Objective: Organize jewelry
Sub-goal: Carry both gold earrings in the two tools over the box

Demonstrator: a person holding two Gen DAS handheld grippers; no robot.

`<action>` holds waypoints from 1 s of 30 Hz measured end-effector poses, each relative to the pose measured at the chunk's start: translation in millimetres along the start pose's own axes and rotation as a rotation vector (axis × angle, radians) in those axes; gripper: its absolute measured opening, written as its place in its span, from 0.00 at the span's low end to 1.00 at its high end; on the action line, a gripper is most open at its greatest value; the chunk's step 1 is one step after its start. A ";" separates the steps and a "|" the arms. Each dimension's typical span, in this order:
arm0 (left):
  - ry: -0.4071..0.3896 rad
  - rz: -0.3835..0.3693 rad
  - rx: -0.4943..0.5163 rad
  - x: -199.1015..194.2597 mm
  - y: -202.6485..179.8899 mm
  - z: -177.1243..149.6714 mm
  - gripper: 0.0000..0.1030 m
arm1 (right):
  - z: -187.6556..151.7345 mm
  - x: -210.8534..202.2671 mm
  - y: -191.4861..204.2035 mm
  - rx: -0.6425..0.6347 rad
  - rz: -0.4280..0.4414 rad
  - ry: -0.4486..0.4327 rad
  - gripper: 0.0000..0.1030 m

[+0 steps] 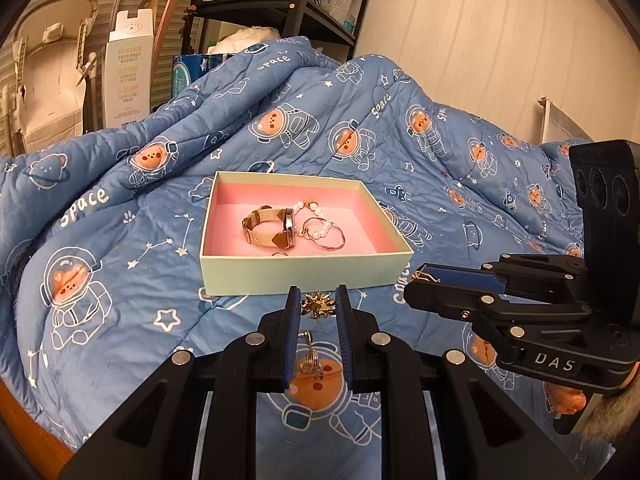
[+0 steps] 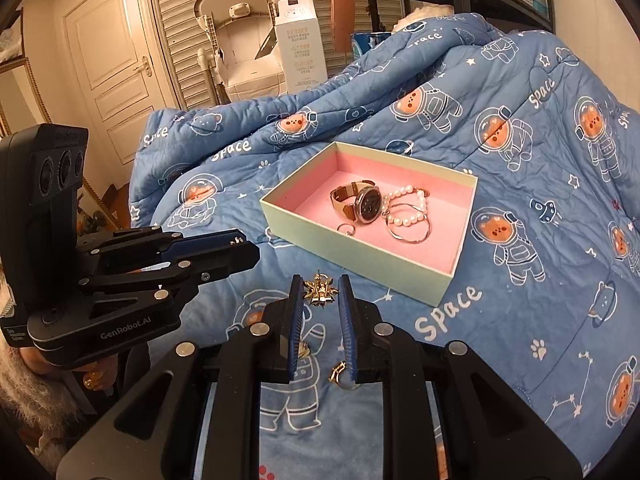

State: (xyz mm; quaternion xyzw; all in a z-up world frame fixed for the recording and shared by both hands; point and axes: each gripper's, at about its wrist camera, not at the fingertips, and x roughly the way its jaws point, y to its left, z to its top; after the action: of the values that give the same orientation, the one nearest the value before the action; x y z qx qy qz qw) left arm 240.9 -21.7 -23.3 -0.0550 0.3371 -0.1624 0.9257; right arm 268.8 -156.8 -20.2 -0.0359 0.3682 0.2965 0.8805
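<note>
A mint-green box (image 1: pixel 304 276) (image 2: pixel 352 256) with a pink lining lies on the blue quilt. It holds a tan-strapped watch (image 1: pixel 276 226) (image 2: pixel 362 202), a pearl bracelet (image 1: pixel 316 220) (image 2: pixel 406 208), a thin bangle (image 1: pixel 326 236) (image 2: pixel 410 228) and a small ring (image 2: pixel 346 229). My left gripper (image 1: pixel 318 300) (image 2: pixel 243 242) hovers just in front of the box, shut on a gold star earring (image 1: pixel 317 305). Beside it my right gripper (image 2: pixel 320 286) (image 1: pixel 421 279) is shut on a matching gold star earring (image 2: pixel 320 291). More small jewelry (image 1: pixel 308 360) (image 2: pixel 340 376) shows on the quilt below the fingers.
The quilt (image 1: pixel 120 208) with its astronaut-bear print rises in a bunched ridge behind the box. Beyond it stand a white carton (image 1: pixel 128 68), a black shelf unit (image 1: pixel 296 4) and a panelled door (image 2: pixel 116 64). A fluffy sleeve (image 2: pixel 24 392) shows at the frame edge.
</note>
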 end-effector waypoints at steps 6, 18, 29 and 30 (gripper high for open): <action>0.011 0.004 0.011 10.3 7.7 14.1 0.17 | 25.2 10.0 -15.0 -0.004 0.025 0.009 0.18; 0.101 -0.008 -0.007 50.5 28.6 56.6 0.17 | 58.6 51.9 -45.3 -0.051 0.049 0.144 0.18; 0.348 -0.040 -0.011 108.5 38.8 77.1 0.17 | 78.7 94.5 -57.4 -0.096 0.072 0.284 0.18; 0.371 -0.051 -0.012 112.1 39.8 77.5 0.17 | 78.8 97.4 -56.7 -0.109 0.066 0.294 0.18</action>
State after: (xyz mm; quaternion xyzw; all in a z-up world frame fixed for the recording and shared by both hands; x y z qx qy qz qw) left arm 381.9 -22.7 -40.2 -0.0382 0.5014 -0.1913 0.8429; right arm 403.2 -132.9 -37.1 -0.1146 0.4775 0.3365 0.8035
